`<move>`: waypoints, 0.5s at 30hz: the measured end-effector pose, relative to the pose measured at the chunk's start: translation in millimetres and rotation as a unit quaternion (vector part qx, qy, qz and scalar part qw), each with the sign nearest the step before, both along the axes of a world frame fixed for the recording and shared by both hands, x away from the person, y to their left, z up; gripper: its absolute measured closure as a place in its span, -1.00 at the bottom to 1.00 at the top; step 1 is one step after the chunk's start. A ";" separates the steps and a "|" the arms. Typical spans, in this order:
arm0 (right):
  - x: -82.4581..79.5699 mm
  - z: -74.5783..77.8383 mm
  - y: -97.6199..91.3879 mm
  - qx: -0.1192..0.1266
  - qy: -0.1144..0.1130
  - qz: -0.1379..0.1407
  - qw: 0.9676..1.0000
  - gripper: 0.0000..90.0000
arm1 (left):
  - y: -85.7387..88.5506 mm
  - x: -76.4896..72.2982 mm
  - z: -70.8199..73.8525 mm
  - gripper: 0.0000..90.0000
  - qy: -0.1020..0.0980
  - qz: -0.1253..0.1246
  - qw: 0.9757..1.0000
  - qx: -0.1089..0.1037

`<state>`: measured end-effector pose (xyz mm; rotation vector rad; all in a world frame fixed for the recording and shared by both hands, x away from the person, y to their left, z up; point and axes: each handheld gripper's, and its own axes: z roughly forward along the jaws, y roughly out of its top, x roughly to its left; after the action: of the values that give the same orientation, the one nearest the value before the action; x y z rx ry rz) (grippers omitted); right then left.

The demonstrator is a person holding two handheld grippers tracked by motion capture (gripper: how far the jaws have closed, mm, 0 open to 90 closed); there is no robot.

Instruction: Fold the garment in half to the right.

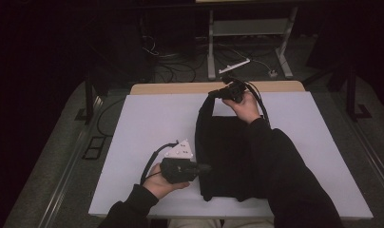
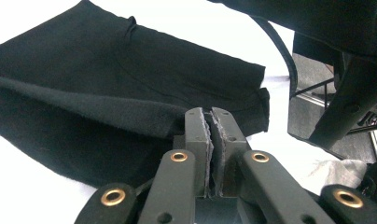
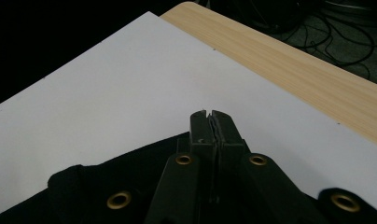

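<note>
A black cloth (image 1: 228,156) lies on the white table top (image 1: 147,123), right of the middle. My left gripper (image 1: 206,167) is at the cloth's near left edge, jaws shut with a fold of the fabric (image 2: 130,70) pinched at its tips (image 2: 210,114). At the far side my right gripper (image 1: 213,94) is shut on the cloth's far left corner, and a narrow strip of fabric rises from the table up to it. In the right gripper view the closed jaws (image 3: 209,115) point over the bare white top, with black cloth (image 3: 130,172) bunched under them.
A wooden table edge (image 1: 180,88) runs along the back of the white top. Behind it are a metal stand (image 1: 211,47) and loose cables (image 1: 171,71) on the floor. The person's dark right sleeve (image 1: 285,171) crosses the cloth's right part.
</note>
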<state>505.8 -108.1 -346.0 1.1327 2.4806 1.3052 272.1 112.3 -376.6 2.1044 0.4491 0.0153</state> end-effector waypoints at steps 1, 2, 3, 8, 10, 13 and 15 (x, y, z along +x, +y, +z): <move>-0.1 -0.1 -1.2 0.001 0.001 -0.002 1.000 0.94 | -2.1 0.2 0.3 0.88 -0.001 -0.001 1.000 0.001; -0.2 -0.4 -2.8 0.001 0.001 -0.003 1.000 0.94 | -3.4 0.3 0.6 0.88 0.000 -0.002 1.000 0.000; -0.2 -0.7 -3.9 0.000 0.000 -0.003 1.000 0.94 | -5.2 0.4 1.0 0.88 -0.001 -0.003 1.000 -0.001; -1.0 -0.8 -11.0 0.003 -0.001 -0.010 1.000 0.94 | -13.5 2.1 2.6 0.88 -0.004 -0.013 1.000 -0.001; -1.5 -0.7 -14.4 0.003 -0.001 -0.012 1.000 0.94 | -16.8 2.3 2.4 0.88 -0.004 -0.017 1.000 -0.001; -2.1 -0.8 -20.4 0.004 -0.001 -0.016 1.000 0.94 | -20.5 1.9 2.3 0.88 -0.004 -0.022 1.000 -0.001; -2.5 -1.1 -24.5 0.006 -0.001 -0.020 1.000 0.94 | -23.6 1.7 1.9 0.88 -0.004 -0.026 1.000 0.000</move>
<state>503.4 -132.6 -347.1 1.1774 2.4384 1.3115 273.8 88.8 -374.7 2.1151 0.3895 -0.0062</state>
